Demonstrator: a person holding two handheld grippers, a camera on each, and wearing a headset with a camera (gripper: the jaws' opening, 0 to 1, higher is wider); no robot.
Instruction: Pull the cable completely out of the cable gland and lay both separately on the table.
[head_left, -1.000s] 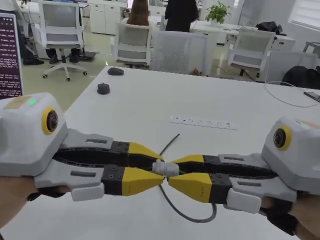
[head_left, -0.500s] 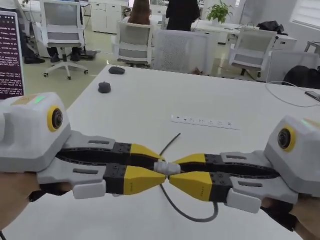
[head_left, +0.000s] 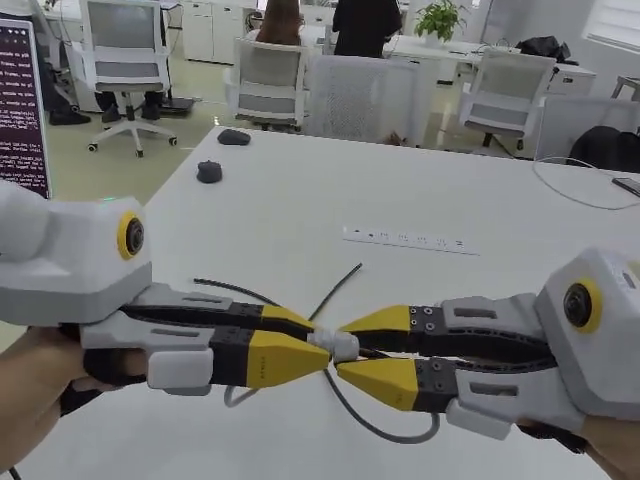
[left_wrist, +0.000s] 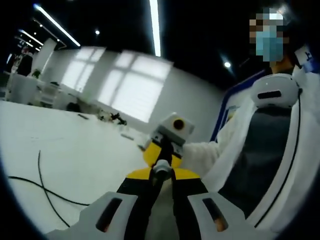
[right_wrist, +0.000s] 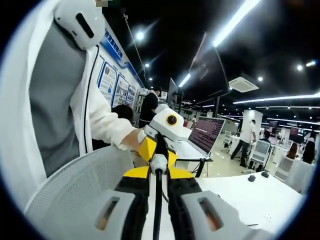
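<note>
Left gripper, yellow-tipped jaws clamped on the small white plastic cable gland. Right gripper meets it tip to tip, jaws closed on the thin dark grey cable, which enters the gland. Both are held just above the white table; the slack cable loops below the grippers.

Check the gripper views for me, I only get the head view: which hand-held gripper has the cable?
Observer: The right one. In the right gripper view the black cable runs up between the jaws of the right hand-held gripper.
Operator: And the gland?
Observer: In the left gripper view the left hand-held gripper pinches the white cable gland at its tips.
Operator: Cable out?
Observer: Not yet. The right gripper view shows it entering the gland with no gap.
</note>
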